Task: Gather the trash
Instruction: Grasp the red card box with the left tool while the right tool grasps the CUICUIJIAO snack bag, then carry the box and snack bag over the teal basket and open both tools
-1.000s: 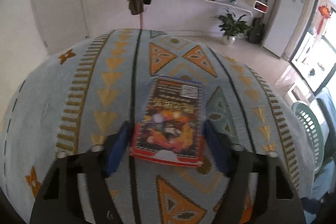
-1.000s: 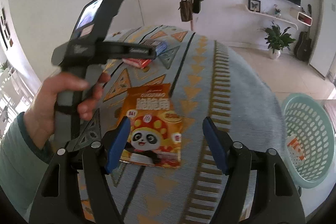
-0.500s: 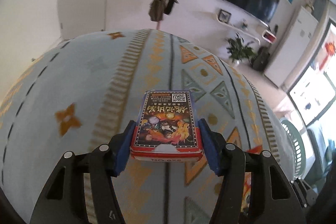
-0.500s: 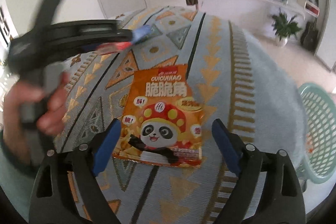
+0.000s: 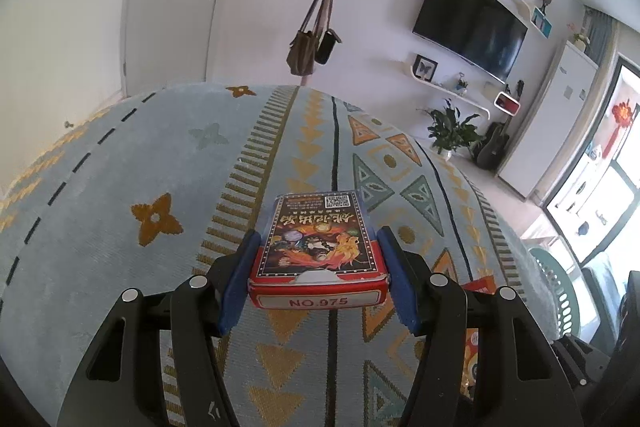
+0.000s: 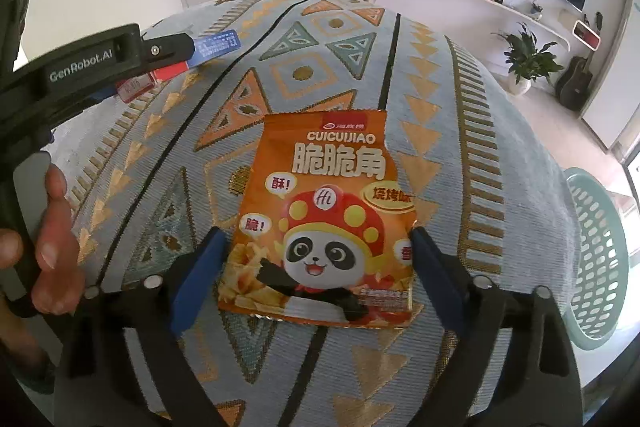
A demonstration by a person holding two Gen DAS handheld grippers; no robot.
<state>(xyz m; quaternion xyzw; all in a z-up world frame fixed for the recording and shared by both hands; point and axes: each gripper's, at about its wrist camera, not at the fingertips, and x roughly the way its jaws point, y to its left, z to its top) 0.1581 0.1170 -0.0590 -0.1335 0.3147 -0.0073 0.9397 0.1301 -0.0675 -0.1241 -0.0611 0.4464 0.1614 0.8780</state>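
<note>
- The left gripper (image 5: 318, 277) pinches a small red card box (image 5: 318, 247) between its blue fingers (image 5: 236, 287); both pads press on the box's long sides, and it is held clear above the patterned rug (image 5: 120, 167).
- Seen from the right wrist, that box sits far left of the orange snack bag (image 6: 324, 223), up in the left gripper (image 6: 176, 51), with a hand (image 6: 48, 227) around the handle.
- The snack bag lies flat on the rug, printed side up, with a panda on it.
- The right gripper (image 6: 316, 255) straddles the bag's lower half: its fingers (image 6: 200, 267) are spread wide and closing, one just beside each side edge, not yet squeezing.
- A pale green basket (image 6: 596, 255) stands on the floor to the right of the snack bag, past the rug's edge.
</note>
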